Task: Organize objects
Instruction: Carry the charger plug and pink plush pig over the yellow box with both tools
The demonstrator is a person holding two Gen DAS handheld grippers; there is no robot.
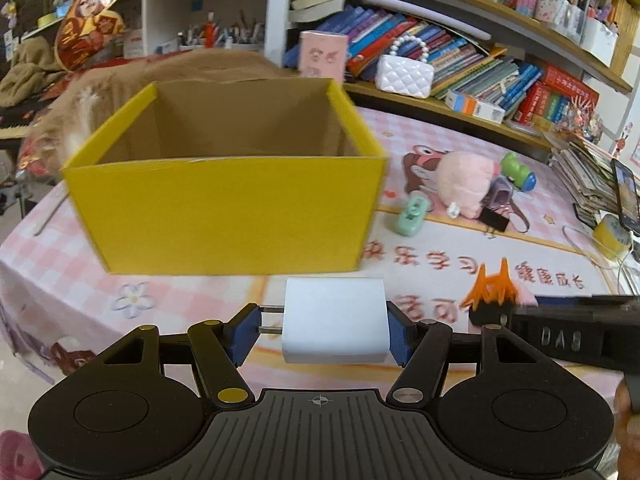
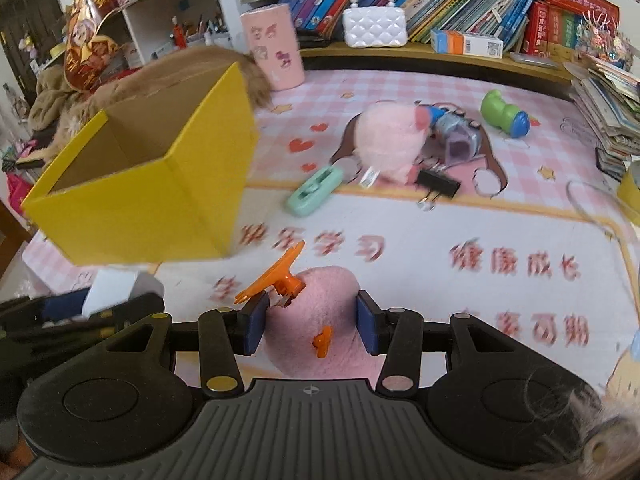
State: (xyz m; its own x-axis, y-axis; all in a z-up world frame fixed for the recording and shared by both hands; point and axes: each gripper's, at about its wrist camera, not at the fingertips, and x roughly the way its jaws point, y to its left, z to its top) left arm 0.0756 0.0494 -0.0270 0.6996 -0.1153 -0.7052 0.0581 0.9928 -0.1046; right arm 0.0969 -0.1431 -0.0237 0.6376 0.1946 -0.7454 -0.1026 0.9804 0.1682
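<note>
My left gripper (image 1: 326,326) is shut on a white plug adapter (image 1: 334,326), prongs pointing left, held in front of the open yellow cardboard box (image 1: 224,212). My right gripper (image 2: 312,322) is shut on a pink plush toy with orange feet (image 2: 320,320), to the right of the box (image 2: 160,200). The right gripper (image 1: 496,312) also shows at the right of the left wrist view with the toy's orange feet. The left gripper with the adapter (image 2: 108,290) shows at the left of the right wrist view.
On the pink mat lie a mint green case (image 2: 316,190), a pink plush (image 2: 388,144), a black binder clip (image 2: 438,184), a purple toy (image 2: 460,136) and a green toy (image 2: 504,114). A pink cup (image 2: 274,46) and white purse (image 2: 374,26) stand by the bookshelf.
</note>
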